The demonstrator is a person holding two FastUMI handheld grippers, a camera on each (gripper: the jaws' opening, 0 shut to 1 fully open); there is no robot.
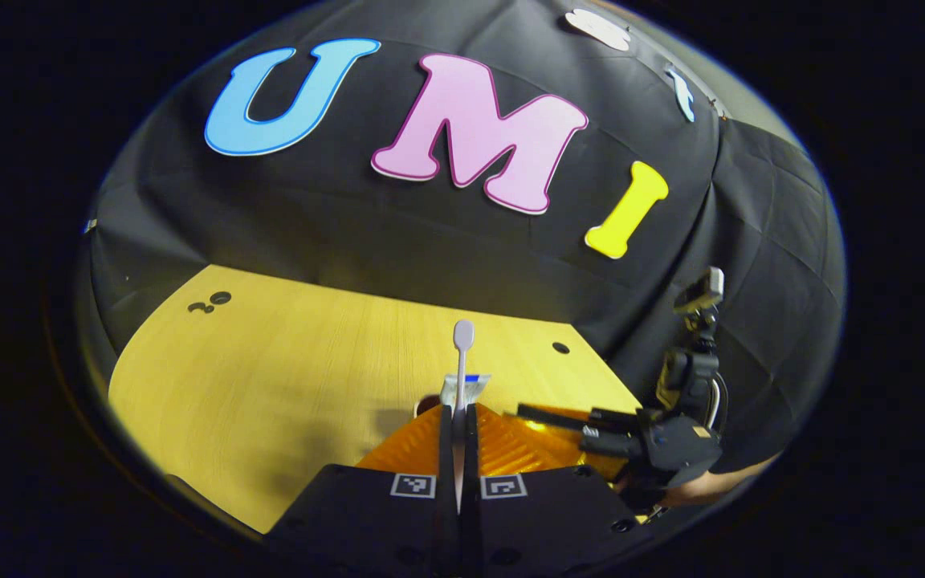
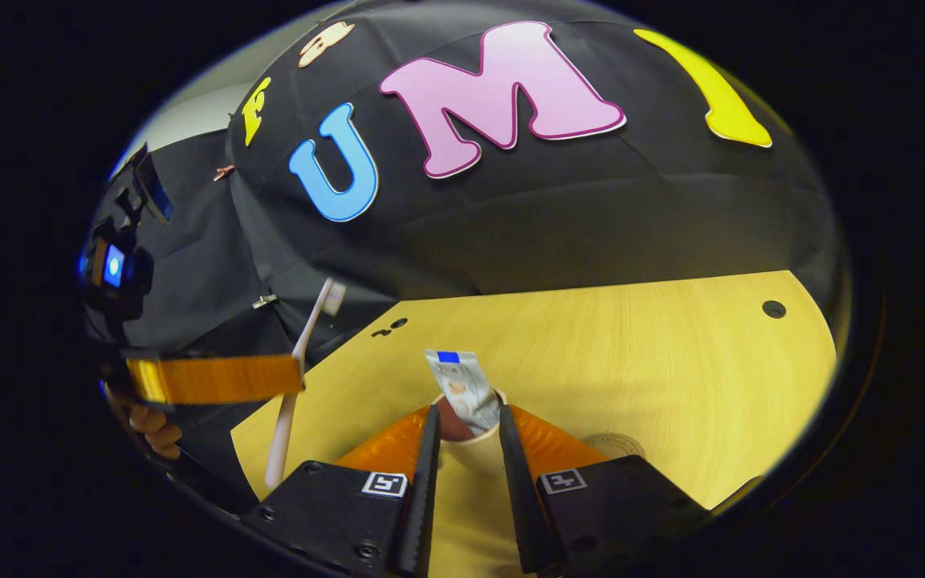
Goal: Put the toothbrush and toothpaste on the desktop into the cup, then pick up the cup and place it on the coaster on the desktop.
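Pinching the toothbrush (image 1: 462,353) upright, the left tool (image 1: 460,425) hovers while the right tool (image 2: 466,449) clasps the cup (image 2: 466,474) holding toothpaste (image 2: 462,389) at its 12 o'clock.

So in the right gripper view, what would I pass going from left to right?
Left gripper → toothbrush → toothpaste in the cup → coaster → hole in the desktop.

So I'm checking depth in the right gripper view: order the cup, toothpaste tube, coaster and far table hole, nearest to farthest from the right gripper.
1. Cup, between its jaws.
2. Toothpaste tube, standing in the cup.
3. Coaster, on the table to the right.
4. Table hole, far right corner.
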